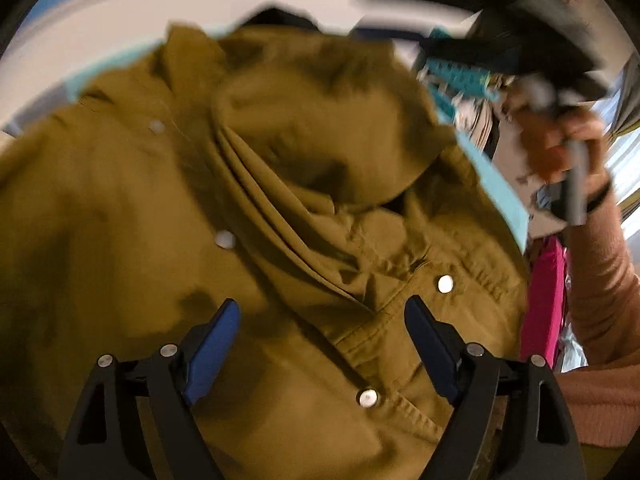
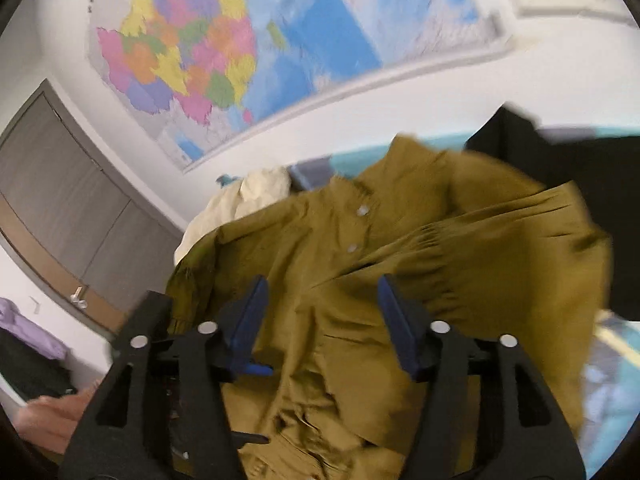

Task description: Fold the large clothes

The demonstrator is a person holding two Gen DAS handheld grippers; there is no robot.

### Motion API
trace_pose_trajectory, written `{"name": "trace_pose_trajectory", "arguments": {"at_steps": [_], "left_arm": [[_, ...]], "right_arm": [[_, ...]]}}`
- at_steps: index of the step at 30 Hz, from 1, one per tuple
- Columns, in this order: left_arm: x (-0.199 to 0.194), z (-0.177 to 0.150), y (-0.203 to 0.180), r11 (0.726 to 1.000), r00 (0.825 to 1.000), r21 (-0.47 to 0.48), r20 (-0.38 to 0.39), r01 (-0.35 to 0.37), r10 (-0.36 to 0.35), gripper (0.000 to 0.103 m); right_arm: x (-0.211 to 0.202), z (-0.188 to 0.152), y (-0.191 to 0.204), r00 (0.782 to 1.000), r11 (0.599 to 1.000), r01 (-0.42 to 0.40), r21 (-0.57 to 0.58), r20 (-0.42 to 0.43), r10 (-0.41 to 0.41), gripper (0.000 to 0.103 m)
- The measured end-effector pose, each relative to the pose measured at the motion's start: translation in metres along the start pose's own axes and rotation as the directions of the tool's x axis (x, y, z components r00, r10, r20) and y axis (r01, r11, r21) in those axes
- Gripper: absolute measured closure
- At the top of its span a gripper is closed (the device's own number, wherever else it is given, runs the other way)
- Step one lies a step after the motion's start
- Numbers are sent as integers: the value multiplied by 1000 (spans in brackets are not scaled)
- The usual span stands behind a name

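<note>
Left wrist view: the left claw (image 1: 322,330) stands wide apart just above the jacket (image 1: 248,200), an olive snap-front garment that fills most of the frame. Nothing is between the pads; the cloth lies under them, and whether the tips touch it cannot be told. From this claw the jacket spreads from 9 o'clock round to 2 o'clock, with the hood (image 1: 320,120) bunched at 12 o'clock and the snap placket running from 11 o'clock down toward 5 o'clock. A sleeve (image 1: 600,300) and a hand (image 1: 568,148) gripping the other tool show at 2 to 3 o'clock, off the jacket's edge.

Right wrist view: the right claw (image 2: 320,320) is also apart and holds nothing; its blue pads frame loose cloth without pressing on it. Here the jacket (image 2: 420,280) lies from 12 to 4 o'clock on a teal-edged tabletop (image 2: 352,158), a cream garment (image 2: 236,208) behind it at 11 o'clock and a map (image 2: 240,60) on the wall.

The jacket's long axis seems to run from hood to hem, roughly away from both claws. The left claw looks nearer the placket, so it is probably the better placed for the next pinch.
</note>
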State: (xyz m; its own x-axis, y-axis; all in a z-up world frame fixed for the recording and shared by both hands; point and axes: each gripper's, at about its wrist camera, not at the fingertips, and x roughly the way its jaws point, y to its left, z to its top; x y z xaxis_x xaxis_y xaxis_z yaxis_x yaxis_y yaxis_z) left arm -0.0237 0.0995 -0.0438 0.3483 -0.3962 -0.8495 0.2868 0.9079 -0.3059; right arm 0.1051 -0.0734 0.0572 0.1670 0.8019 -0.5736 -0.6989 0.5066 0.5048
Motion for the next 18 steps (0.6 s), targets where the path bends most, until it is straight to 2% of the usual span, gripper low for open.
{"name": "trace_pose_trajectory", "arguments": {"at_steps": [2, 3, 4, 5, 7, 10, 13, 15, 16, 18], "left_arm": [[16, 4, -1, 1000, 999, -4, -36, 13, -13, 24], [20, 6, -2, 1000, 999, 0, -33, 2, -2, 29], [18, 7, -3, 1000, 1000, 23, -15, -8, 8, 60], [17, 8, -3, 1000, 1000, 29, -23, 11, -10, 83], [6, 9, 2, 999, 999, 23, -3, 33, -32, 93], [-27, 8, 9, 995, 996, 67, 58, -74, 71, 95], [-59, 11, 24, 982, 980, 65, 98, -179, 173, 95], [-76, 15, 41, 974, 971, 33, 86, -225, 221, 85], [-83, 18, 52, 969, 967, 24, 78, -244, 241, 76], [-94, 25, 69, 935, 931, 6, 93, -354, 352, 75]], "right_arm": [[-15, -4, -6, 999, 999, 34, -8, 25, -34, 41], [-24, -7, -12, 998, 999, 52, -5, 36, -52, 40], [-29, -10, -18, 997, 998, 68, 3, 41, -68, 40], [-34, -12, -25, 995, 996, 82, 18, 47, -83, 40], [-39, -16, -37, 993, 994, 104, 36, 53, -106, 40], [-47, -21, -61, 983, 984, 165, 74, 70, -170, 40], [-50, -26, -84, 979, 977, 176, 123, 84, -188, 37], [-48, -29, -97, 975, 969, 190, 158, 88, -205, 29], [-45, -30, -103, 975, 967, 192, 169, 83, -208, 27], [-33, -31, -114, 973, 959, 207, 194, 61, -222, 25]]}}
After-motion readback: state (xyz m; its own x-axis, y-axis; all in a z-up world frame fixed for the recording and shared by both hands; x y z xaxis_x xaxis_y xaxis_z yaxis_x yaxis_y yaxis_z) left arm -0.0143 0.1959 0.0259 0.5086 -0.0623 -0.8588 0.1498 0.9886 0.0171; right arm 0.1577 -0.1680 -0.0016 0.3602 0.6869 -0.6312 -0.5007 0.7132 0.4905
